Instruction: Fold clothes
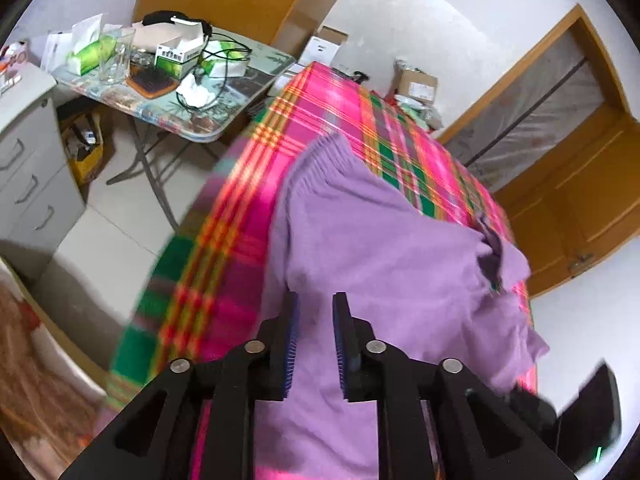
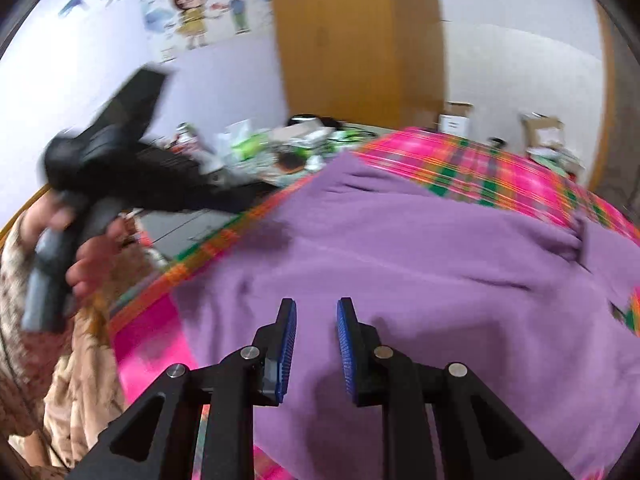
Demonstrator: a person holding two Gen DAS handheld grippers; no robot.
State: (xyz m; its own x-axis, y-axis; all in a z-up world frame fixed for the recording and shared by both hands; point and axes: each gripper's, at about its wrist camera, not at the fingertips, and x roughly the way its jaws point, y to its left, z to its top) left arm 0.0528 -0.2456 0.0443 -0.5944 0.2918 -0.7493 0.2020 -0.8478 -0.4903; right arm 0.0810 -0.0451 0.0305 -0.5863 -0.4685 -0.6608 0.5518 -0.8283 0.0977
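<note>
Purple sweater (image 1: 360,248) lies spread on the pink-and-green plaid bedcover (image 1: 320,108). Left claw (image 1: 316,344) hovers over the sweater, jaws apart and empty; right claw (image 2: 316,348) likewise, parted with nothing between. Beyond the bed's far corner, a folding tabletop (image 1: 208,128) carries a clear glass container (image 1: 120,56), contents indiscernible, beside green tissue packs (image 1: 86,54) and a medicine box (image 1: 176,56).

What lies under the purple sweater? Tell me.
The purple sweater lies spread on a pink, green and orange plaid cloth, which shows all around it. Whatever the cloth covers beneath is hidden.
</note>
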